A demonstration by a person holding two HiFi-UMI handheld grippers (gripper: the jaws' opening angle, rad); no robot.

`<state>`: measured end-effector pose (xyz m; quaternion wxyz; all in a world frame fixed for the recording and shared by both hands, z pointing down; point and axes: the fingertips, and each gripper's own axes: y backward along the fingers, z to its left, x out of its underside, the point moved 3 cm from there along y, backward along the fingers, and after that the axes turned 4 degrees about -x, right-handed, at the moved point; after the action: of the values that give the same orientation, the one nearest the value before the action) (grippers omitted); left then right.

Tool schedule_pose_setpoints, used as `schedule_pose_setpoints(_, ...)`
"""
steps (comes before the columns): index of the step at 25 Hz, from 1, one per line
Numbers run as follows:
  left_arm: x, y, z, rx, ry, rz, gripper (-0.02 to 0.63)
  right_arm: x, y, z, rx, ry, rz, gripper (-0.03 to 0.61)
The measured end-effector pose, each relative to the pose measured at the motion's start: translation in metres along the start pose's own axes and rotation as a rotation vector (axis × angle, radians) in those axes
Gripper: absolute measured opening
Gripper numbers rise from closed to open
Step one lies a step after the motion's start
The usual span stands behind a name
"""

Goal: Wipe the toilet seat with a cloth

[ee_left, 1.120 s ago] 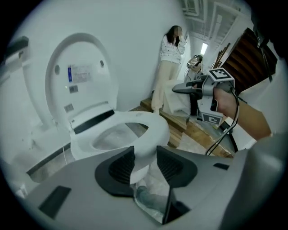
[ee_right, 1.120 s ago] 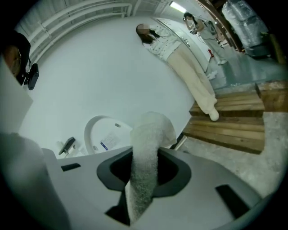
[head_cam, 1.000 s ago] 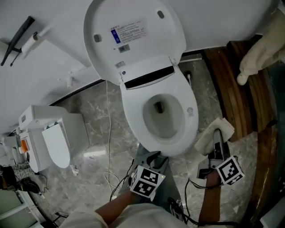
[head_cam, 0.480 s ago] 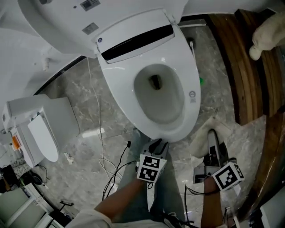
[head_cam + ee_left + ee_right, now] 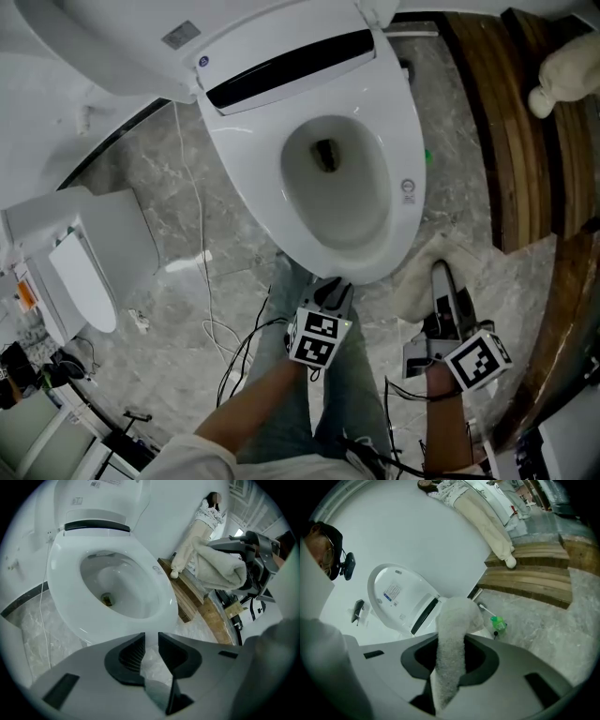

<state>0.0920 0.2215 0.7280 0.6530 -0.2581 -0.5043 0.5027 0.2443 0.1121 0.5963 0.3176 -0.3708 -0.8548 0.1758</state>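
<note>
The white toilet seat (image 5: 410,141) is down, with its lid (image 5: 103,47) raised at the top of the head view. My left gripper (image 5: 330,292) hangs just before the bowl's front rim (image 5: 157,603). Its jaws have just been closing; a narrow gap is left and nothing is between them. To the right of the bowl's front, my right gripper (image 5: 439,279) is shut on a cream cloth (image 5: 419,281). That cloth (image 5: 451,656) hangs folded through the jaws in the right gripper view. The left gripper view shows the cloth (image 5: 218,569) off to the right, apart from the seat.
A wooden step (image 5: 520,122) runs along the right, with a person's trouser leg and foot (image 5: 562,75) on it. On the floor at the left stands a white unit (image 5: 89,272), beside a thin cable (image 5: 199,234). A green-topped brush (image 5: 498,622) lies next to the toilet's base.
Both grippers have sunk towards the bowl's front, and the toilet fills more of the head view. The left jaws stand closer together. The right gripper has kept hold of the cloth.
</note>
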Motion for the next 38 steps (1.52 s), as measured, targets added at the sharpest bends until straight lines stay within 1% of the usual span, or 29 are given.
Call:
schedule_pose_setpoints(2,-0.002,0.001,0.002,0.006,0.013,0.017,0.101,0.002,-0.009,-0.001,0.016,0.010,0.011,0.089)
schedule_pose_setpoints(3,-0.008,0.005,0.005,0.000,0.018,0.017,0.080,0.004,-0.014,-0.001,0.028,0.019,0.019,0.089)
schedule_pose_setpoints(4,-0.017,0.010,0.008,-0.008,0.022,0.005,0.018,0.005,-0.021,-0.001,0.042,0.025,0.029,0.089)
schedule_pose_setpoints(6,-0.047,0.023,0.018,-0.020,0.038,-0.045,0.011,0.004,-0.040,0.005,0.072,0.029,0.046,0.089)
schedule_pose_setpoints(9,-0.108,0.048,0.041,-0.025,0.080,-0.153,0.011,-0.006,-0.084,0.019,0.100,0.036,0.038,0.089)
schedule_pose_setpoints(10,-0.130,0.054,0.051,-0.027,0.080,-0.186,0.011,-0.013,-0.103,0.024,0.111,0.043,0.025,0.089)
schedule_pose_setpoints(12,-0.172,0.062,0.074,-0.039,0.047,-0.240,0.011,-0.031,-0.145,0.032,0.120,0.057,-0.019,0.089)
schedule_pose_setpoints(14,-0.207,0.064,0.097,-0.052,-0.006,-0.274,0.011,-0.052,-0.188,0.041,0.118,0.068,-0.071,0.089)
schedule_pose_setpoints(16,-0.232,0.062,0.117,-0.054,-0.050,-0.280,0.011,-0.069,-0.224,0.049,0.121,0.073,-0.110,0.089)
schedule_pose_setpoints(18,-0.246,0.059,0.133,-0.052,-0.074,-0.263,0.011,-0.078,-0.251,0.051,0.143,0.080,-0.129,0.089)
schedule_pose_setpoints(22,-0.253,0.051,0.147,-0.046,-0.087,-0.238,0.011,-0.088,-0.278,0.042,0.219,0.101,-0.145,0.089)
schedule_pose_setpoints(25,-0.248,0.048,0.147,-0.024,-0.080,-0.215,0.011,-0.089,-0.277,0.030,0.246,0.097,-0.156,0.089)
schedule_pose_setpoints(27,-0.239,0.051,0.142,-0.008,-0.059,-0.203,0.011,-0.086,-0.269,0.021,0.257,0.083,-0.154,0.089)
schedule_pose_setpoints(30,-0.224,0.056,0.131,0.004,-0.023,-0.206,0.011,-0.079,-0.251,0.005,0.279,0.065,-0.151,0.089)
schedule_pose_setpoints(33,-0.205,0.058,0.119,-0.002,0.003,-0.208,0.011,-0.075,-0.223,-0.011,0.320,0.090,-0.149,0.089)
schedule_pose_setpoints(38,-0.180,0.061,0.097,-0.036,0.015,-0.234,0.011,-0.037,-0.165,-0.045,0.364,0.138,-0.068,0.089)
